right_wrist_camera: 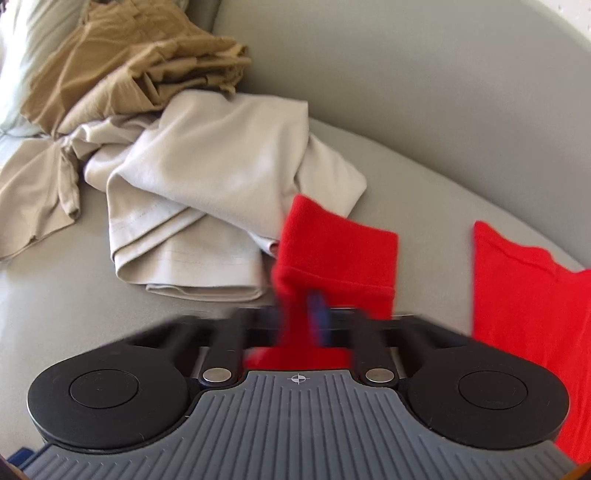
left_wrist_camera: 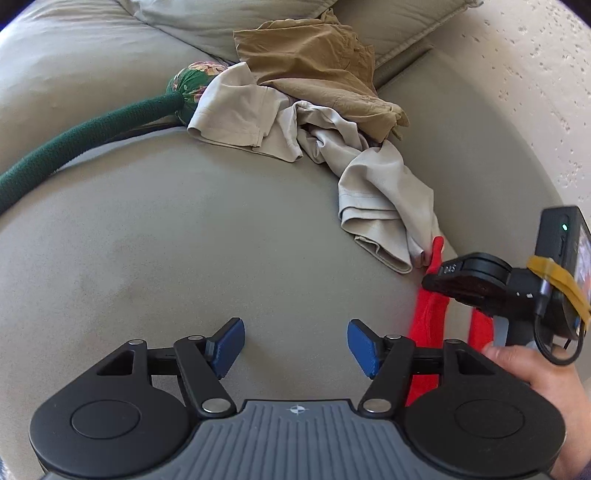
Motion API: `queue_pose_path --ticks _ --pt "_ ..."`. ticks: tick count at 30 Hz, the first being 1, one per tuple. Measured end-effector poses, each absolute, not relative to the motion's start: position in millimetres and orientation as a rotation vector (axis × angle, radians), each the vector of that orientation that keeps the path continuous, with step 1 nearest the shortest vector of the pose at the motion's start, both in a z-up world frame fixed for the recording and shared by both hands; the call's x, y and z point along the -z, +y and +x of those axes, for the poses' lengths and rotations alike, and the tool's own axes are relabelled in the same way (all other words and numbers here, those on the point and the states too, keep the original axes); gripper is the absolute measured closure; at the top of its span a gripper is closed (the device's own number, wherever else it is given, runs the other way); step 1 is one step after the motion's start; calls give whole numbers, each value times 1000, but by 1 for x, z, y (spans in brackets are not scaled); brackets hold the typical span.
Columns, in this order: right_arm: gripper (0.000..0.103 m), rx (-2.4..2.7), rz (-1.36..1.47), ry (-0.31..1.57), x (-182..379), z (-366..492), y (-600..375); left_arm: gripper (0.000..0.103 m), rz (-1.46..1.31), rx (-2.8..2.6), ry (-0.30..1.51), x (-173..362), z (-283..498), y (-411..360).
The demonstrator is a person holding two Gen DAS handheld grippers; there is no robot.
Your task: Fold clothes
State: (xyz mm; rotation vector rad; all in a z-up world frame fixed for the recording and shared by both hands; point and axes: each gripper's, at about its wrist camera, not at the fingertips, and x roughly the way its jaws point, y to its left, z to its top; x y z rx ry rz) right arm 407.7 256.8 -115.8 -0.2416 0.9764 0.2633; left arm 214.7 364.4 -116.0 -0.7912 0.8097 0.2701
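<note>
A red garment (right_wrist_camera: 332, 251) is pinched in my right gripper (right_wrist_camera: 314, 321), which is shut on its sleeve and holds it up over the grey couch seat; more of it hangs at the right (right_wrist_camera: 532, 314). In the left wrist view the red garment (left_wrist_camera: 428, 314) hangs below the right gripper (left_wrist_camera: 439, 269) at the right. My left gripper (left_wrist_camera: 295, 347) is open and empty, low over the bare seat. A crumpled beige shirt (left_wrist_camera: 384, 199) (right_wrist_camera: 207, 184) and a tan garment (left_wrist_camera: 317, 62) (right_wrist_camera: 122, 70) lie in a pile behind.
The grey couch seat (left_wrist_camera: 166, 240) spreads under both grippers. A dark green strap (left_wrist_camera: 85, 136) with a floral bag (left_wrist_camera: 192, 85) lies at the left. A back cushion (left_wrist_camera: 207, 22) and a speckled wall (left_wrist_camera: 524, 74) stand behind.
</note>
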Motion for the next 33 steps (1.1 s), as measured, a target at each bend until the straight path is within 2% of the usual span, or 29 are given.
queue_pose_path --ticks 6,8,13,18,23,24,25,27,28,31,33 --pt "101 -415 -110 891 56 384 208 42 -1120 -67 665 124 207 372" --pt "101 -536 -12 884 35 369 191 36 -1306 9 601 135 202 378" --pt "101 -830 264 884 -7 334 156 33 -1819 209 435 181 196 381" --pt "101 -1023 525 932 -13 314 145 34 -1902 422 289 180 206 374" --pt "100 -1008 556 980 -1 311 144 58 -1812 546 224 157 212 373" --pt "100 -1002 559 986 1 313 144 67 -1797 551 231 155 213 373" --pt "100 -995 562 992 3 314 143 82 -1785 551 239 153 215 373" --pt "100 -977 564 1003 7 318 139 91 -1754 520 238 148 215 375" --pt "100 -963 559 1003 8 321 136 99 -1728 495 230 143 214 377" --pt "100 -919 531 1006 9 327 132 100 -1595 387 177 119 206 388" --pt "92 -868 490 1003 4 328 133 100 -1467 279 103 96 195 398"
